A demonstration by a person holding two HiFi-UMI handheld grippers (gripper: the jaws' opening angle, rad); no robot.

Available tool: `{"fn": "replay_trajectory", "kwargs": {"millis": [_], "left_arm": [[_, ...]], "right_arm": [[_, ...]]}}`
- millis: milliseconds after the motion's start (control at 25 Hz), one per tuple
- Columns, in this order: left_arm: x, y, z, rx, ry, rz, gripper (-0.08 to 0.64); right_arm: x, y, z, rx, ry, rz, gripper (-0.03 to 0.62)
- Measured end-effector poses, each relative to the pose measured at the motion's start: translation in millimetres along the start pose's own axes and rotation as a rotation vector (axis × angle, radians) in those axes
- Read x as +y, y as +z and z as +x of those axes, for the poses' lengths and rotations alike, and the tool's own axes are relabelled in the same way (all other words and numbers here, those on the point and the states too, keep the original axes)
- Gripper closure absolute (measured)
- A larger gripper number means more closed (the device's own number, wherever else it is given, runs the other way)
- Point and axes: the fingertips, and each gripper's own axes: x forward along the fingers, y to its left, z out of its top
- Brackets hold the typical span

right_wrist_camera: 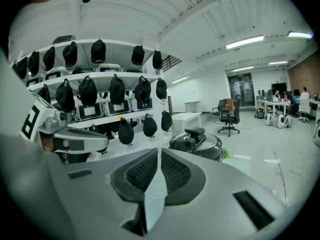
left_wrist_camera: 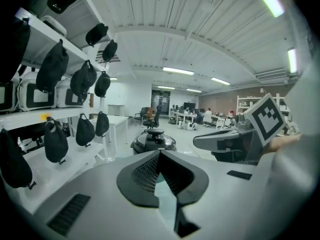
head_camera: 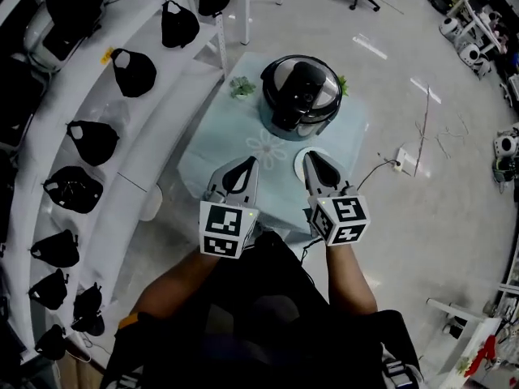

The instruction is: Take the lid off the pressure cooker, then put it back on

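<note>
Beside the cooker (head_camera: 301, 96), shelves (head_camera: 81, 96) of bags (head_camera: 132, 71)

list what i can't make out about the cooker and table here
- Pressure cooker sides and controls: head view looks down on the lid, which covers them.
- Cooker's lower body: behind the left claw in the left gripper view, behind the right claw in the right gripper view.
- White round thing on the table: head view, partly under the right claw; unidentifiable.
- Lid locked or not: too small.

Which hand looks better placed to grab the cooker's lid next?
Probably the right: the right gripper sits almost straight before the lid handle; the left gripper is off to the side. Both are shut, empty.
</note>
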Motion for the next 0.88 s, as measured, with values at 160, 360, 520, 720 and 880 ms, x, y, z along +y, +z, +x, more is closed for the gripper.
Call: {"fn": "replay_trajectory", "kwargs": {"millis": [160, 360, 520, 720, 880], "left_arm": [[-14, -15, -41, -0.018, -0.049, 0.021, 0.552], [-25, -40, -89, -0.016, -0.091, 0.039, 0.552], [-29, -51, -124, -0.012, -0.107, 0.048, 0.552], [-30, -53, -151, -0.027, -0.107, 0.042, 0.552], [-32, -57, -159, -0.028, -0.105, 0.043, 0.552]], "right_arm": [[40, -21, -34, 0.01, -0.045, 0.024, 0.568], [87, -41, -73, 0.003, -0.081, 0.043, 0.574], [121, -50, -96, -0.005, -0.084, 0.063, 0.574], [152, -51, -111, -0.011, -0.074, 0.059, 0.574], [166, -50, -117, -0.011, -0.063, 0.043, 0.574]]}}
